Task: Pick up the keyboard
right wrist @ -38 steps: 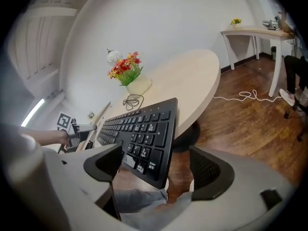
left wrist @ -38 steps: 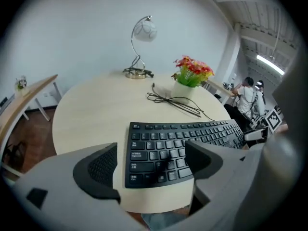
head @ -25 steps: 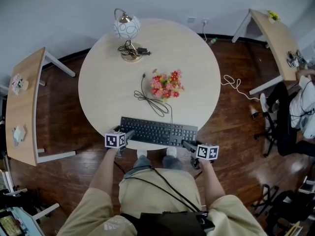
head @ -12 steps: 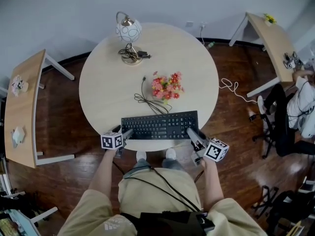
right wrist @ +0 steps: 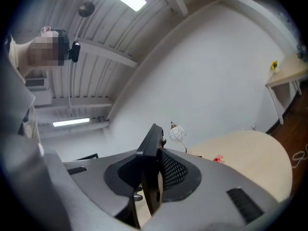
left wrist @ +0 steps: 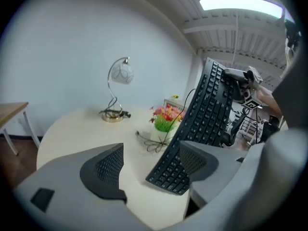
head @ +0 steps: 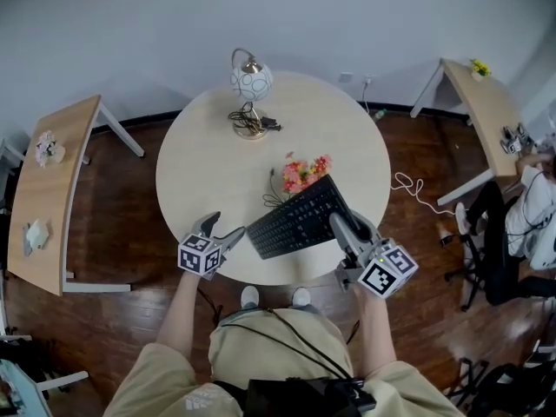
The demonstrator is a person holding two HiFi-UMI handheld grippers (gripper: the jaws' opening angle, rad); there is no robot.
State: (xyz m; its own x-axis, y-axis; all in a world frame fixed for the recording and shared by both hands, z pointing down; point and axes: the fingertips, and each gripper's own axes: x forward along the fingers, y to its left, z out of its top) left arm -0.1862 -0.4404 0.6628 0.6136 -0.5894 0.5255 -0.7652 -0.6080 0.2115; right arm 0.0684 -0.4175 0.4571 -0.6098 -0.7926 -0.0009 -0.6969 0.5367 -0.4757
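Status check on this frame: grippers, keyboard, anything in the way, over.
Right gripper shut on keyboard end, that end raised. Left gripper jaws apart, empty, beside the low end. Flowers and coiled cable close behind keyboard.

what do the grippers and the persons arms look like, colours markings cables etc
The left gripper and right gripper have light grey moulded bodies with curved jaws, lined with dark mesh-textured pads. Each carries a white cube printed with black square markers. The forearms are bare, with no sleeves in view. Thin black cables cross the person's beige shorts.
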